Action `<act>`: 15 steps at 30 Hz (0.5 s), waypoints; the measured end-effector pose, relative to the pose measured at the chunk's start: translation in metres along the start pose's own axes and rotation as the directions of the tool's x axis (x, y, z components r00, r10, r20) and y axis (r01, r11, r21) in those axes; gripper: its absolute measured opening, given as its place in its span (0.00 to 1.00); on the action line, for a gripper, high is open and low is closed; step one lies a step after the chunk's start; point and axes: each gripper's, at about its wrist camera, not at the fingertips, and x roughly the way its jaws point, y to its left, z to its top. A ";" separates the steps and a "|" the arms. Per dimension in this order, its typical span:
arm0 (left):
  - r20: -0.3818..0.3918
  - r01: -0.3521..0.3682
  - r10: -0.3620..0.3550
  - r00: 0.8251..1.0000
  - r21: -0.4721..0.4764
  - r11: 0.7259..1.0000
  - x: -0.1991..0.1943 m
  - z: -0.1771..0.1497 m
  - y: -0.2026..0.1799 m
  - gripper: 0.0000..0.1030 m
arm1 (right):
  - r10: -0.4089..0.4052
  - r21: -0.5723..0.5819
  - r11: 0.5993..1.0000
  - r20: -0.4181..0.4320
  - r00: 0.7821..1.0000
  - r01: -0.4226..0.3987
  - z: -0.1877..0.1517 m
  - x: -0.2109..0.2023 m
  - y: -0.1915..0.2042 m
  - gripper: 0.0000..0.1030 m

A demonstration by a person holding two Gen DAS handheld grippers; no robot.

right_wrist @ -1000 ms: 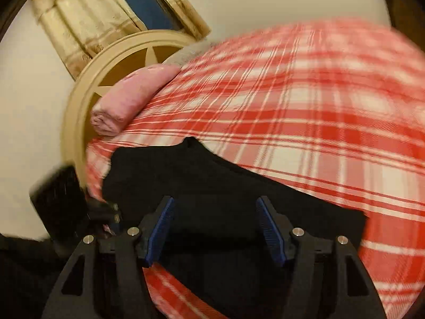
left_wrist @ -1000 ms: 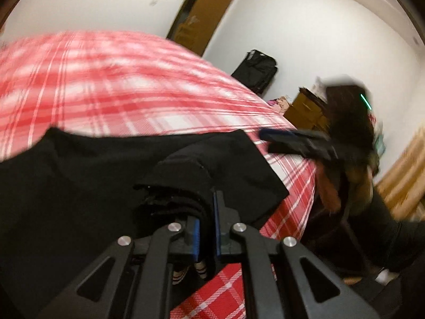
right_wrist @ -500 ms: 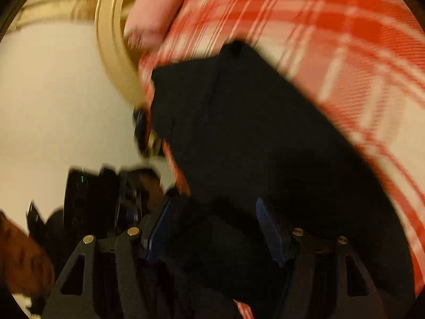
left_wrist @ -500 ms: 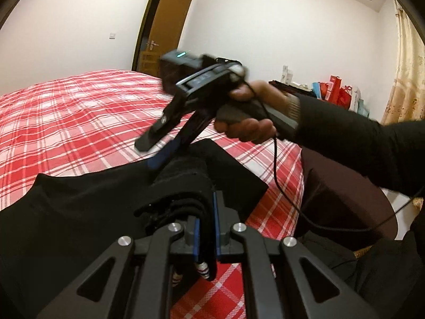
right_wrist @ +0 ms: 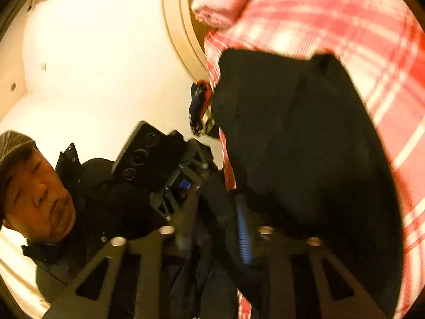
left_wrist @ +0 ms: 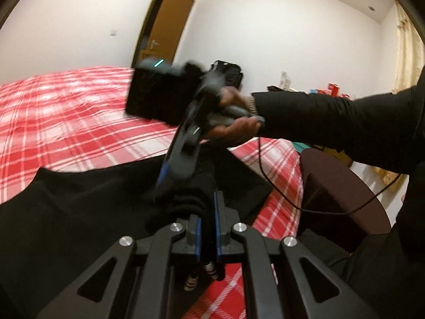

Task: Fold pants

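Note:
Black pants [left_wrist: 87, 202] lie spread on a red plaid bed [left_wrist: 66, 122]. My left gripper [left_wrist: 206, 220] is shut on a bunched fold of the pants at the near edge. My right gripper [left_wrist: 172, 170] shows in the left wrist view, pointing down into the same bunched cloth just beyond the left fingers. In the right wrist view the pants [right_wrist: 292, 143] fill the right side and the right gripper [right_wrist: 212, 228] has its fingers close together with dark cloth between them, though blur hides the grip.
The bed's near corner [left_wrist: 276, 164] drops off to the right. A brown door [left_wrist: 164, 26] and a black bag [left_wrist: 228, 74] stand at the far wall. A pink pillow [right_wrist: 223, 2] and round cream headboard [right_wrist: 183, 26] lie beyond the pants.
My right gripper swung in from the far side and came down onto the bunched fold held by the left, and its jaws closed up. The left gripper kept its hold.

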 end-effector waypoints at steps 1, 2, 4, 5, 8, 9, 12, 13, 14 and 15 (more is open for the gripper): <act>0.000 -0.003 0.003 1.000 -0.017 1.000 -0.001 -0.001 0.004 0.08 | -0.020 -0.019 1.000 0.013 1.000 0.021 0.001 -0.002 0.005 0.21; 0.000 -0.009 0.009 1.000 -0.036 0.999 -0.001 -0.002 0.008 0.08 | -0.030 -0.029 0.999 0.031 0.999 0.031 0.002 -0.006 0.007 0.20; 0.000 -0.017 0.017 1.000 -0.065 0.998 -0.003 -0.004 0.014 0.08 | -0.078 -0.054 0.995 0.066 0.995 0.082 -0.003 -0.014 0.015 0.20; -0.004 -0.026 0.026 1.000 -0.077 0.997 -0.002 -0.005 0.016 0.08 | -0.096 -0.042 0.994 0.081 0.992 0.099 0.002 -0.018 0.014 0.20; -0.037 -0.057 0.053 0.998 -0.123 0.991 0.003 -0.009 0.021 0.08 | -0.177 0.021 0.984 0.074 0.981 0.176 0.010 -0.018 0.001 0.52; -0.035 -0.055 0.051 0.998 -0.133 0.990 0.003 -0.011 0.021 0.08 | -0.174 0.048 0.984 0.037 0.984 0.172 0.010 -0.012 -0.006 0.67; -0.028 -0.039 0.035 0.999 -0.143 0.989 0.002 -0.013 0.017 0.08 | -0.218 0.057 0.974 -0.043 0.975 0.220 0.012 0.007 -0.017 0.76; -0.024 -0.031 0.028 0.999 -0.140 0.990 0.001 -0.013 0.015 0.08 | -0.243 0.052 0.968 -0.046 0.969 0.245 0.015 0.010 -0.018 0.76; -0.031 -0.032 0.029 0.999 -0.130 0.991 0.002 -0.013 0.010 0.08 | -0.265 0.048 0.963 -0.037 0.963 0.267 0.018 0.010 -0.017 0.76; -0.047 -0.040 0.035 0.998 -0.129 0.991 0.005 -0.014 0.010 0.08 | -0.287 0.047 0.957 -0.018 0.958 0.287 0.025 0.007 -0.017 0.76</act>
